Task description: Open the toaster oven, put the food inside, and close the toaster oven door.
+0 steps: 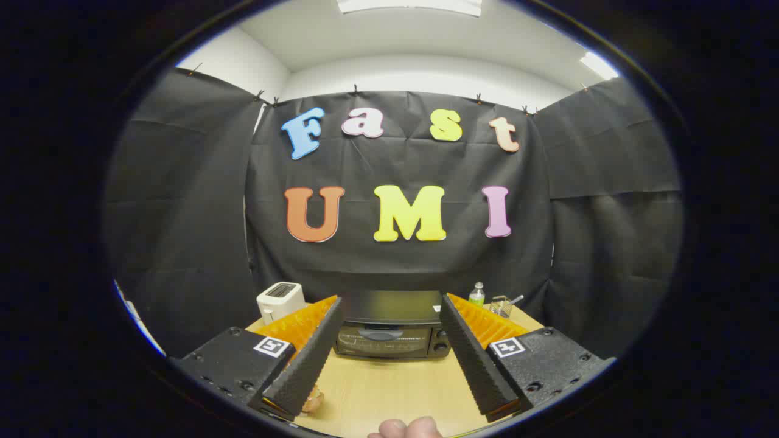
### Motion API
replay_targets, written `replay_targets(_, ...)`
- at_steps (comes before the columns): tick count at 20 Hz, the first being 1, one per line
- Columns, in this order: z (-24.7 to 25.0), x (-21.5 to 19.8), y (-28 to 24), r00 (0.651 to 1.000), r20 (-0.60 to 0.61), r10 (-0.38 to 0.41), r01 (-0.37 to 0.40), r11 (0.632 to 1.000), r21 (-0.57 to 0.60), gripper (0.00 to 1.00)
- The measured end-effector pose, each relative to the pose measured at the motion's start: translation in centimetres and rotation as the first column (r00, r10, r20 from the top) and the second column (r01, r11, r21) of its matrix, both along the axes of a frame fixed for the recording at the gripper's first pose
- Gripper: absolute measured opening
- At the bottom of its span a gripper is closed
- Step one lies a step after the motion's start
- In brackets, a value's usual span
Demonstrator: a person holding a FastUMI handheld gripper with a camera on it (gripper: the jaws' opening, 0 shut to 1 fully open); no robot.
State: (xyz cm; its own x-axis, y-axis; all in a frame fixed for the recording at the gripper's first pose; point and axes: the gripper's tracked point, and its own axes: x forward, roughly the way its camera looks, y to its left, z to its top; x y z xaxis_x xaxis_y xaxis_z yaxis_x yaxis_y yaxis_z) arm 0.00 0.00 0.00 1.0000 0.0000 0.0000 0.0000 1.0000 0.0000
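Black cloth wall behind, pale wooden table [389, 389] below. Gripper [389, 307] spread wide, holding nothing, fingers [307, 359] apart over the tabletop. Toaster oven [389, 331] at 12 o'clock, beyond the fingertips and framed between them, door shut. White toaster [280, 300] at 11 o'clock behind the left finger. Small bottle [478, 294] and wire holder [500, 305] at 1 o'clock behind the right finger. Bit of food [313, 401], partly hidden, on the table at 7 o'clock under the left finger. Fingertips of a hand [406, 428] at 6 o'clock.
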Motion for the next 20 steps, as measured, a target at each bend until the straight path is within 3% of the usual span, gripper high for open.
replay_targets(20,-1.5,0.5,-1.5,0.998,-0.047,-0.046,0.047,0.999,0.020,1.00)
